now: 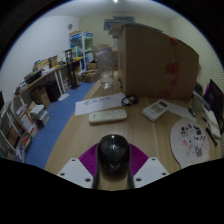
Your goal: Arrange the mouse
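Black and rounded, the mouse (113,152) is sitting between the two fingers of the claw (113,165), its dark back filling the space between the purple pads (89,158) — both pads are lying close against its sides, so the claw is looking pinched onto it, though the exact contact is hard to make out. Beneath them the pale wooden worktop (85,130) is stretching away ahead.

Just beyond the mouse a white keyboard (108,116) is lying crosswise on the worktop, and past it a white sheet of paper (99,102) is resting flat. To the right of the keyboard a small white device with buttons (157,109) is lying at an angle, with a dark cable (129,100) curling near it. Further right, a round patterned mat (189,139) is lying on the worktop.

Behind all this a large brown cardboard box (152,62) is standing upright at the far end of the worktop. Off to the left, a blue floor (55,122) is running alongside the worktop, and shelves crowded with items (30,100) are lining the wall — a further rack (80,48) is standing at the back of the room
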Demonstrator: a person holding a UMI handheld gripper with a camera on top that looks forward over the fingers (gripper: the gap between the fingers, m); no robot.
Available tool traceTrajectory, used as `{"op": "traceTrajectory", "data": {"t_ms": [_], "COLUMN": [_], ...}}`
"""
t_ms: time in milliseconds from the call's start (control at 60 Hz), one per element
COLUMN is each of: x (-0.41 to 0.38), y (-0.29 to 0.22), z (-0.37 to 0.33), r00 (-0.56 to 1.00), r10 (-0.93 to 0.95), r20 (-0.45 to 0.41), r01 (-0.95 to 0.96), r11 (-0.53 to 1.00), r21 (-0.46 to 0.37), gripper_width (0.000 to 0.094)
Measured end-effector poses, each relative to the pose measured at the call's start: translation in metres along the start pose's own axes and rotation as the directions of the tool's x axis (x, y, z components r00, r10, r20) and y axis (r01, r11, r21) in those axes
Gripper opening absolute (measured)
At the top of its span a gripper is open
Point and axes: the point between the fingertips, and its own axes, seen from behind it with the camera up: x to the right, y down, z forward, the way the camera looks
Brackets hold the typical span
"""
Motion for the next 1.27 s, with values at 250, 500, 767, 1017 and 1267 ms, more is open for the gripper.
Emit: {"op": "traceTrajectory", "data": {"t_ms": [250,500,767,1017,1267], "x": [0.068,0.259,0.284,0.28,0.256], "y": [-0.134,-0.11,-0.002,0.005,-0.011], "z": [-0.105,-0.093,-0.017,-0.019,-0.12], "r00": [1.0,0.978,0.985,0.987,0.982], "r10": [-0.017,0.084,0.08,0.104,0.161], "r20": [-0.015,-0.188,-0.151,-0.123,-0.097], "r01": [0.021,-0.036,-0.075,-0.108,-0.159], "r11": [0.958,0.969,0.997,0.994,0.987], "r21": [0.285,0.246,0.035,-0.026,0.03], "gripper_width": [0.0373,0.0369,0.0386,0.0711,0.0838]}}
